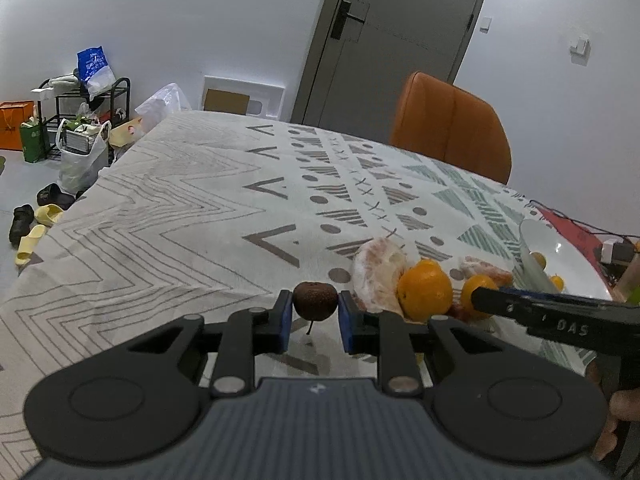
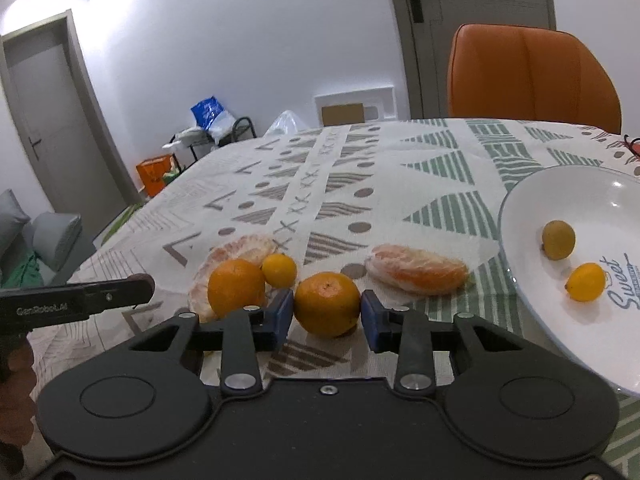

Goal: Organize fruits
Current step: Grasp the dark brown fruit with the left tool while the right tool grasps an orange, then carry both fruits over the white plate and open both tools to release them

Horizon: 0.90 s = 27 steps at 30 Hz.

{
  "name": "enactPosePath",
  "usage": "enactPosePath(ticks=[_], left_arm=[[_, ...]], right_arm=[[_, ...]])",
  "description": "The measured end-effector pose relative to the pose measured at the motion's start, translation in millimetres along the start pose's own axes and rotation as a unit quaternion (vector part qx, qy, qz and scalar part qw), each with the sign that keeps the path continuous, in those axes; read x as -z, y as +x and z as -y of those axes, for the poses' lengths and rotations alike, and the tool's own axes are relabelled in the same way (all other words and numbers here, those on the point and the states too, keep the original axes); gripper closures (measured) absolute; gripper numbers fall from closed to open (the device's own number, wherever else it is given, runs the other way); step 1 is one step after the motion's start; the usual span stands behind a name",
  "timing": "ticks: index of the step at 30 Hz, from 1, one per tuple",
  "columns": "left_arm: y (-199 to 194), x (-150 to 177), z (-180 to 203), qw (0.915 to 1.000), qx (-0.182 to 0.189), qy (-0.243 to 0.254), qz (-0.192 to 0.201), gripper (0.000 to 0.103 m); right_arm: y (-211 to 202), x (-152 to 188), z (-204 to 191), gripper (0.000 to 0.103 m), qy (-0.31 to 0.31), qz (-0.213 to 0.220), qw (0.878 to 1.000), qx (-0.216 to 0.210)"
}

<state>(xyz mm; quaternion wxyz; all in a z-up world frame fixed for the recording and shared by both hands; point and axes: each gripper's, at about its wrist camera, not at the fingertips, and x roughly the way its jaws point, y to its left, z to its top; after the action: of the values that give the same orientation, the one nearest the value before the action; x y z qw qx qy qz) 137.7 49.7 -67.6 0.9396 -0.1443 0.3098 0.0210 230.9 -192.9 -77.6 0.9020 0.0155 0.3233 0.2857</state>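
Here, on a patterned cloth covering the counter (image 2: 360, 168):
Left hand-held gripper (image 1: 314, 316): closing its blue pads on a small brown shrivelled fruit (image 1: 315, 301), stem hanging down, near the counter's front edge.
Right hand-held gripper (image 2: 326, 316): bracketing an orange (image 2: 327, 304) that is sitting on the cloth; whether the pads are actually pressing it is hard to tell.
Loose fruit: a second orange (image 2: 236, 288) and a small yellow citrus (image 2: 279, 270) are lying just left of it, touching a peeled pomelo piece (image 2: 240, 254) behind them.
Peeled segment: another peeled piece (image 2: 416, 269) is resting to the right, between the orange and the plate.
White plate (image 2: 520, 208): sitting at far right, carrying two small fruits, one dull yellow-brown (image 2: 558, 239), one bright yellow (image 2: 586, 282), apart from each other.
Backdrop: an orange chair (image 2: 532, 76) is standing at the counter's far side.
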Motion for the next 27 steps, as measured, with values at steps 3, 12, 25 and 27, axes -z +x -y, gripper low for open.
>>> enactPosePath(ticks=[3,12,25,27], left_arm=[[-3,-2,4,0.9999,0.009,0.003,0.005,0.080],[-13,-9,30,0.9993,0.020,0.029,0.016,0.080],[-21,-6,74,0.9965,0.046,0.066,0.023,0.080],[-21,-5,80,0.9962,0.049,0.069,0.023,0.080]], right_arm=[[-6,0,-4,0.069,-0.006,0.011,1.000,-0.002],[-35,4,9,0.069,0.022,0.036,0.999,-0.010],[-76,14,38,0.069,0.053,0.075,0.996,0.006],[-80,16,43,0.069,0.058,0.078,0.995,0.012]])
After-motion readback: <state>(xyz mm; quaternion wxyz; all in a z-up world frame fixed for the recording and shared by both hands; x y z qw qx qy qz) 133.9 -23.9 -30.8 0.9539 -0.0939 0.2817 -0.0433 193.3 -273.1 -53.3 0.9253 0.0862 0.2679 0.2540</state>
